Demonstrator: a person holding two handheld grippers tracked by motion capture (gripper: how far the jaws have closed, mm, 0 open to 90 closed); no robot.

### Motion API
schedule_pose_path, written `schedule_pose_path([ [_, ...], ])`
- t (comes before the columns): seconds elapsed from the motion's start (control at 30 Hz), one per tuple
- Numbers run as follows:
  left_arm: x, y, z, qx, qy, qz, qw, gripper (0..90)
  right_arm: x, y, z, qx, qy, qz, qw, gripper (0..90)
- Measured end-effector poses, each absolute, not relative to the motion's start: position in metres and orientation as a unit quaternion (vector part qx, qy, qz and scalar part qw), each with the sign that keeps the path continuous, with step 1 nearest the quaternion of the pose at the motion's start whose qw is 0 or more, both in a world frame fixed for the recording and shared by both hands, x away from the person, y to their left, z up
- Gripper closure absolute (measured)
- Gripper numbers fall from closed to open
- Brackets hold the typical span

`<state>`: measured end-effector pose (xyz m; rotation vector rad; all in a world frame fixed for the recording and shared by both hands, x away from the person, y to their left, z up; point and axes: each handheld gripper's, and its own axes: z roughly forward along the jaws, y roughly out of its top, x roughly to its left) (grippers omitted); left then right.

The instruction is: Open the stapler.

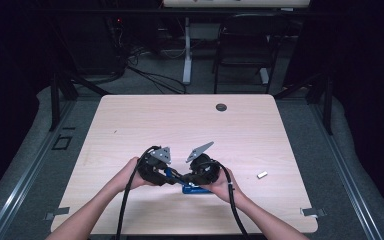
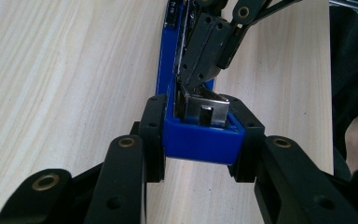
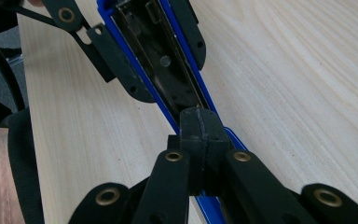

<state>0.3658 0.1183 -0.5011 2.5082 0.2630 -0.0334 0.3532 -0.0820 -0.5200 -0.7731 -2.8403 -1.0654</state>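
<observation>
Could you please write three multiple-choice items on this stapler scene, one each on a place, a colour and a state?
1. Where does the small white block lie on the table?
A. Right of the hands, near the right edge
B. Beside the round hole at the far edge
C. At the near left corner

2. What colour is the stapler?
A. Red
B. Blue
C. Green

3. How do the right gripper jaws stand?
A. Wide open
C. Clamped across a sheet of paper
B. Shut, pads together, over the open stapler

Answers:
1 A: the high view shows the block alone on the wood, right of the right hand.
2 B: its body is blue where the left gripper clamps its end.
3 B: the right gripper view shows the two pads pressed together, with nothing visible between them.
</observation>
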Motion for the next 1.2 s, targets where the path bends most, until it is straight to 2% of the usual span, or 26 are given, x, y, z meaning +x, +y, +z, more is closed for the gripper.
schedule_pose_path([
  [0.53,0.365,0.117,-0.497,0.944,0.101,-0.013,0.315,61.7,0.353,-0.082,-0.521,-0.244,-0.910,-0.335,0.010,90.0],
  [0.83,0.362,0.119,-0.489,0.935,0.098,0.002,0.340,63.8,0.354,-0.083,-0.522,-0.245,-0.910,-0.334,0.011,90.0],
  [1.2,0.364,0.121,-0.490,0.933,0.100,-0.009,0.346,65.0,0.354,-0.083,-0.522,-0.248,-0.909,-0.334,0.013,89.2],
])
